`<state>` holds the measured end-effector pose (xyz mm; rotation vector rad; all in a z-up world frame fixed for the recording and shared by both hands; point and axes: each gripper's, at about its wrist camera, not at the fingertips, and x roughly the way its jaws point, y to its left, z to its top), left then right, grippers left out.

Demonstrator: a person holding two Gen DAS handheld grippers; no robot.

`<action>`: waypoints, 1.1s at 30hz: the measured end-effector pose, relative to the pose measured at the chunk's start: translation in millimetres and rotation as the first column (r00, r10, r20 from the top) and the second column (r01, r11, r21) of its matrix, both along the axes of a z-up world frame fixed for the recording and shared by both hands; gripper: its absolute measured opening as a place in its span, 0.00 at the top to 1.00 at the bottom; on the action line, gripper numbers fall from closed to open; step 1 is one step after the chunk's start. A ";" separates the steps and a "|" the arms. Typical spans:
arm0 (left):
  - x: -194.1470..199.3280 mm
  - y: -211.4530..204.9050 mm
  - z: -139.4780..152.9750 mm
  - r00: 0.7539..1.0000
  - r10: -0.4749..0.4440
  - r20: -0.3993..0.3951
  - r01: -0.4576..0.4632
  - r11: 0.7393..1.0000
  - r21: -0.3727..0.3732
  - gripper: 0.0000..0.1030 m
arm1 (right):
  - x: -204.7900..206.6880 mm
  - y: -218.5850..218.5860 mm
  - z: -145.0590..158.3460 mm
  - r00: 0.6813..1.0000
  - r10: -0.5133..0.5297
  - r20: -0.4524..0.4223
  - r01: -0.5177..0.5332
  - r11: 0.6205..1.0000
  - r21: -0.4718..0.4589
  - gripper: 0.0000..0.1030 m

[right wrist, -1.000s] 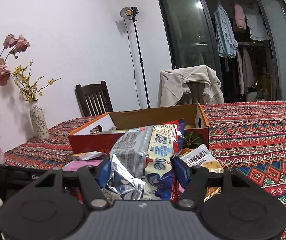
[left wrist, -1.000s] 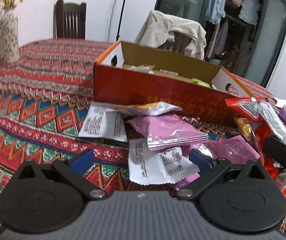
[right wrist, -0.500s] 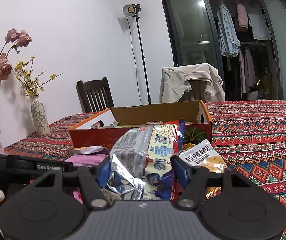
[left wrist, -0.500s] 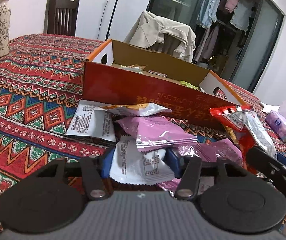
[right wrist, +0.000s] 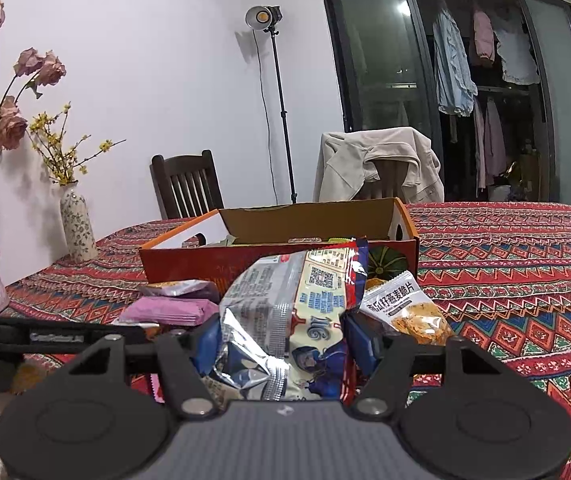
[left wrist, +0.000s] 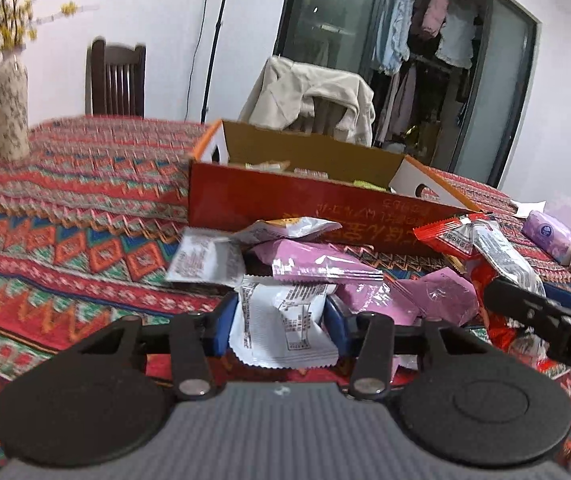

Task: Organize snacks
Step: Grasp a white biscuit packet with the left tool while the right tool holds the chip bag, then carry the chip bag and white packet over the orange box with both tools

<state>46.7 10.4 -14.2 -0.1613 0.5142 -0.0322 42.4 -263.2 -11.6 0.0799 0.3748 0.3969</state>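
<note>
Our left tongs (left wrist: 281, 320) were spread a second ago — now they're closing on the white packet (left wrist: 283, 330), low centre. Right tongs (right wrist: 281, 344) pinch the blue bag (right wrist: 297, 320); box (left wrist: 285, 204) next.

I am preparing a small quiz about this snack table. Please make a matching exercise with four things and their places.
Things:
1. white packet
2. blue-and-silver bag
3. cardboard box
4. speckled vase

Places:
A. far left of the table
B. in the right tool
C. behind the snack pile
D. in the left tool

Pairs: 1-D, 2-B, 3-C, 4-A
</note>
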 end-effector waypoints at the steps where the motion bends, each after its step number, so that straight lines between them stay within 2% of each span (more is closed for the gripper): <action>1: -4.5 0.7 1.4 1.000 0.001 0.016 -0.001 1.000 0.013 0.54 | -0.9 0.3 0.4 1.000 0.000 0.002 0.000 1.000 -0.002 0.38; 8: -28.9 8.1 6.8 0.995 0.007 0.098 -0.014 0.998 0.067 0.54 | -4.7 0.7 1.3 1.000 -0.006 0.009 0.006 1.000 -0.007 0.38; 16: -33.8 14.9 15.7 0.989 0.004 0.147 -0.012 0.999 0.051 0.54 | -7.4 0.9 2.5 1.000 -0.011 0.017 0.011 1.000 -0.010 0.38; 25: -17.2 11.9 38.3 0.976 -0.002 0.220 -0.013 0.998 0.067 0.54 | 1.2 4.0 11.4 0.999 -0.017 0.046 0.019 0.999 -0.032 0.38; 33: 16.0 4.9 61.4 0.969 -0.015 0.246 0.001 0.998 0.057 0.54 | 22.6 7.3 27.6 0.996 -0.026 0.088 0.029 0.999 -0.040 0.38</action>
